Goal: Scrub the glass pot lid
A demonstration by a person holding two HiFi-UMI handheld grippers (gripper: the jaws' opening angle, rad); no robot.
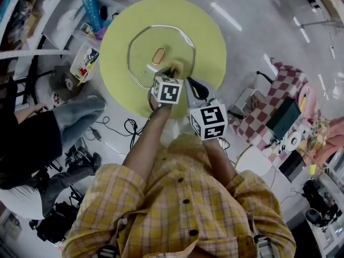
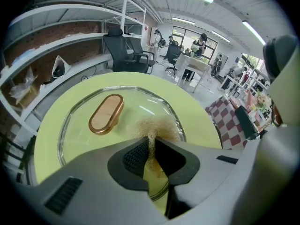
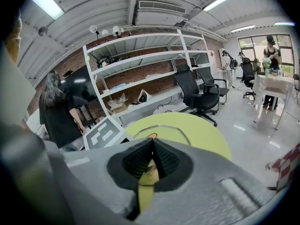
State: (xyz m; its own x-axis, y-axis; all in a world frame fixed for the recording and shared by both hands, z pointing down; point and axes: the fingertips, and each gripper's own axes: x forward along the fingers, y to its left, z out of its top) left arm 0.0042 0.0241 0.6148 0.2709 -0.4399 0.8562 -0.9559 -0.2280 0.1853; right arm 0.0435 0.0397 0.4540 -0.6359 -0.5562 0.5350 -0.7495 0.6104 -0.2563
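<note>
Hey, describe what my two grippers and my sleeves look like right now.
Left claw and right claw: pale grey moulded shells, black ribbed pads. Each carries a white cube with black square markers. Shirt is yellow plaid, dark buttons, sleeves leaving forearms bare.

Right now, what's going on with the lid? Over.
Left gripper shut on scrubber, on glass lid. Right gripper shut, empty. Nothing in the way.

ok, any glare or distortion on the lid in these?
Head view: fisheye bend, glass pot lid rim glints white. Left gripper view: ceiling-light streaks on the lid, dark vignette corners. Right gripper view: bright windows at right, lid mostly behind right claw.
</note>
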